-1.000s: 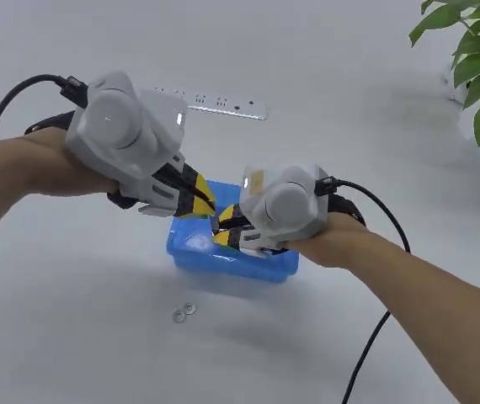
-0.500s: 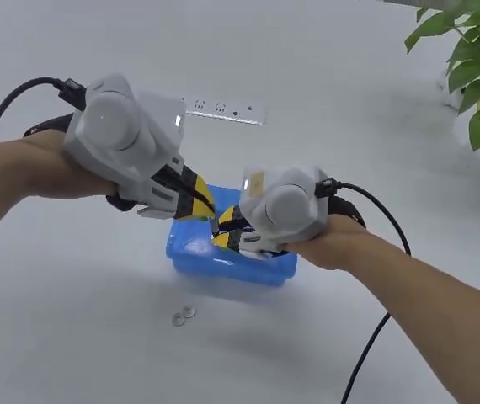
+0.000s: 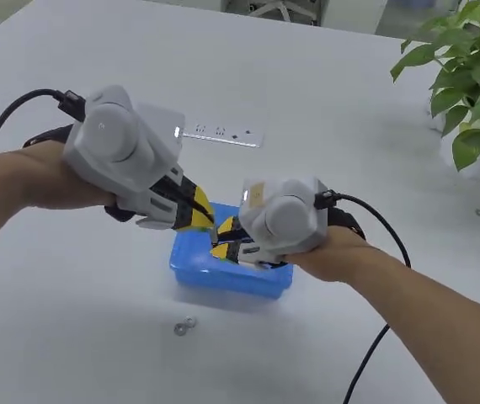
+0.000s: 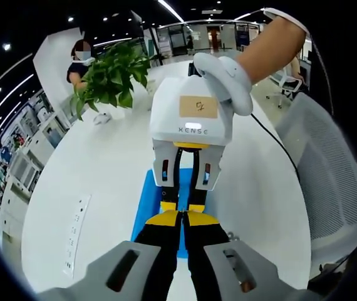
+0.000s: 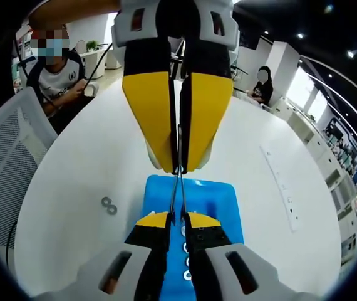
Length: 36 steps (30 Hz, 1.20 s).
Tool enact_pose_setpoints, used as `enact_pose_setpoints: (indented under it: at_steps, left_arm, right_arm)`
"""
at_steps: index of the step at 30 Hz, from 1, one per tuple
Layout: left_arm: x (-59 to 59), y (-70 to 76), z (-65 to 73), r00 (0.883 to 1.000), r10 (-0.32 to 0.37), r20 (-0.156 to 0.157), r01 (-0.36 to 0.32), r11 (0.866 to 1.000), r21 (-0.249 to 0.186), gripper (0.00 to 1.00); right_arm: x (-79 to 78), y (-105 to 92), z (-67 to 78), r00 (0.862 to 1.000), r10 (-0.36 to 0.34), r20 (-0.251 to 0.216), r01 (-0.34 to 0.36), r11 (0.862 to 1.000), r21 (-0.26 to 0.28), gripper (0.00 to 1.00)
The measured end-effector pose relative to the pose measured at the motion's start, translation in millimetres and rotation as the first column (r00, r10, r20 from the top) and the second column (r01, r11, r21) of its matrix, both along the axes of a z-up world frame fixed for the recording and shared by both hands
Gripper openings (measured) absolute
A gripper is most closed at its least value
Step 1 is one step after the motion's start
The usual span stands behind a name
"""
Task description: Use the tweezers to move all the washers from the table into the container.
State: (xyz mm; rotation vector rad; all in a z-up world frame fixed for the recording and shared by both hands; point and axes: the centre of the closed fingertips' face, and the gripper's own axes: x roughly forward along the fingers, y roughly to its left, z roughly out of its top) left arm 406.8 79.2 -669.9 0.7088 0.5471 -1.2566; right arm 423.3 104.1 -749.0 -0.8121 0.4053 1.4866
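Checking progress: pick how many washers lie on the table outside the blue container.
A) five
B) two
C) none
B: two washers lie side by side on the table, a little apart from the near wall of the blue container.

White table (image 3: 349, 126).
It bore a blue container (image 3: 223, 282), two washers (image 3: 184, 326) near it, and a power strip (image 3: 223, 135) beyond.
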Motion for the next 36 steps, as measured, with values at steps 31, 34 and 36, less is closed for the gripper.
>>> enact_pose_setpoints:
  at_steps: [31, 34, 36]
  left_arm:
    - [-68.8, 2.6, -1.7, 0.999, 0.009, -0.034, -0.008, 1.0, 0.01, 0.06]
    - [-73.7, 3.5, -6.5, 0.999, 0.01, -0.046, -0.009, 1.0, 0.013, 0.06]
    - [-76.0, 4.1, -9.3, 0.999, 0.011, -0.053, -0.011, 1.0, 0.011, 0.06]
  right_arm:
    - [-74.4, 5.0, -1.5, 0.999, 0.029, -0.019, -0.029, 1.0, -0.002, 0.11]
    - [-81.0, 6.8, -6.7, 0.999, 0.036, -0.033, -0.036, 0.999, -0.006, 0.11]
    - [-83.6, 7.8, -8.9, 0.998, 0.039, -0.039, -0.039, 0.999, -0.006, 0.11]
